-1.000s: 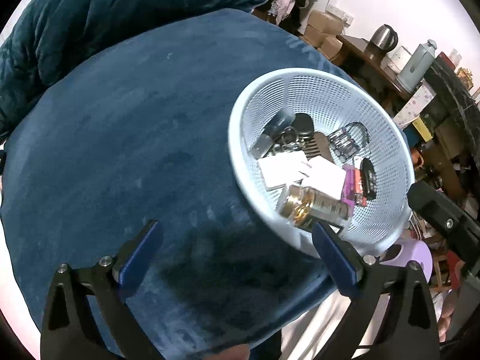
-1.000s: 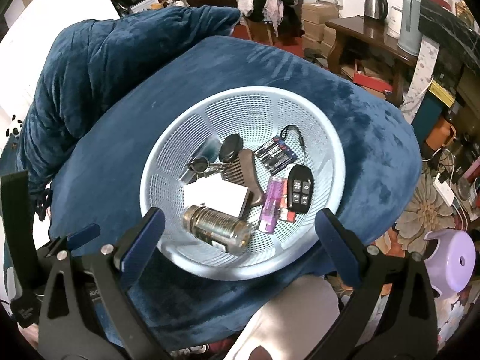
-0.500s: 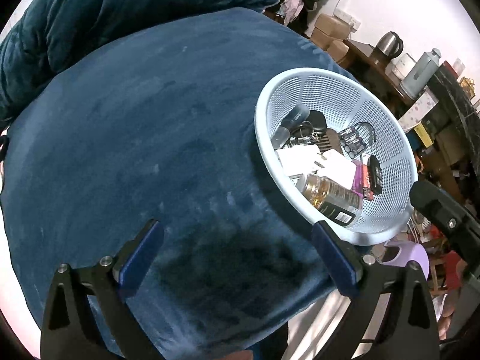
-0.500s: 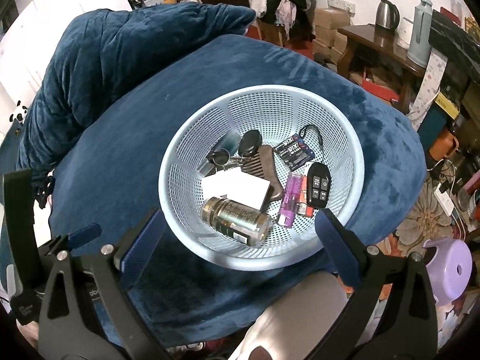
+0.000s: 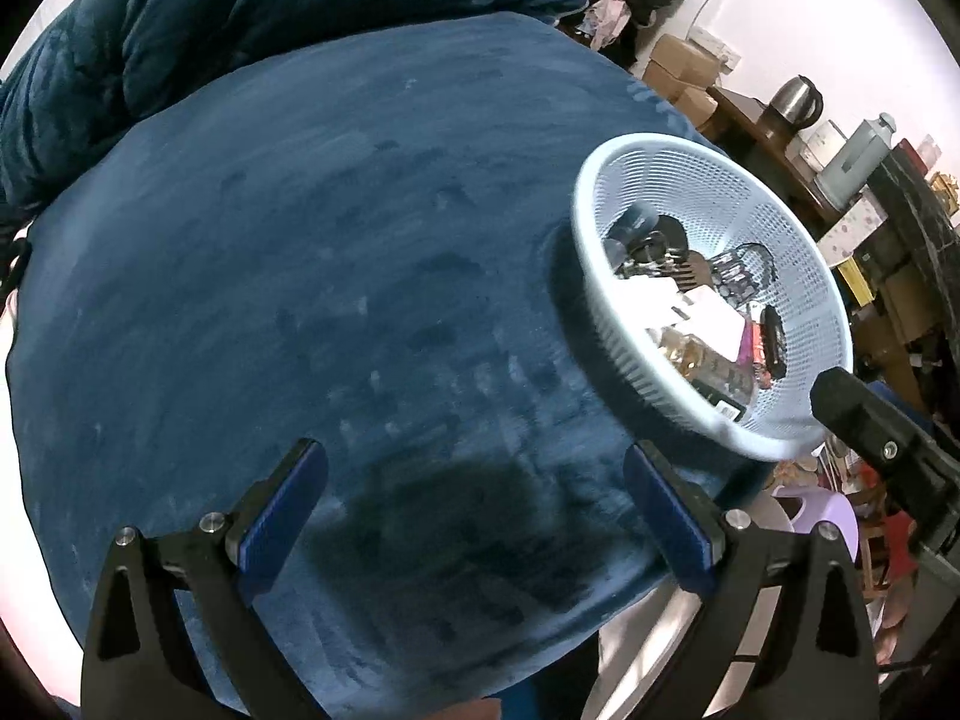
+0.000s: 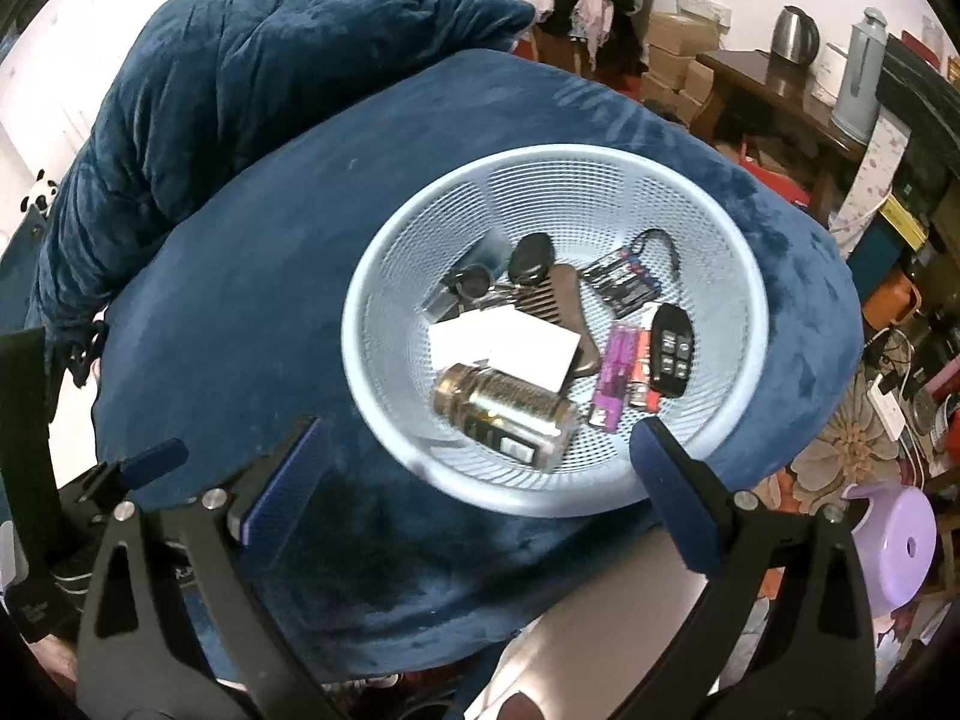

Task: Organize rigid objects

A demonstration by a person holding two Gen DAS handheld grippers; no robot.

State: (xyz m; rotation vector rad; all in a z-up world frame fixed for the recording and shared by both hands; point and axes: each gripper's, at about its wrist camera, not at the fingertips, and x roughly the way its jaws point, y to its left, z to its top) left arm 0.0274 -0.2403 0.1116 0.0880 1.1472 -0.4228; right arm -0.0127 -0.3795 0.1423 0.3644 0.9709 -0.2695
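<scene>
the pale blue basket [image 6: 555, 330] sits by the cushion's [image 5: 300, 300] near right edge, corralling a jar [image 6: 507, 414], keys and remote (all loose), while the left gripper [image 5: 474, 516] and right gripper [image 6: 474, 480] hover empty, jaws wide apart, probably ready to pick.

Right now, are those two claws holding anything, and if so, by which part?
Nothing is held. The left claw and the right claw are both open and empty, above the blue cushion; everything lies in the basket.
</scene>
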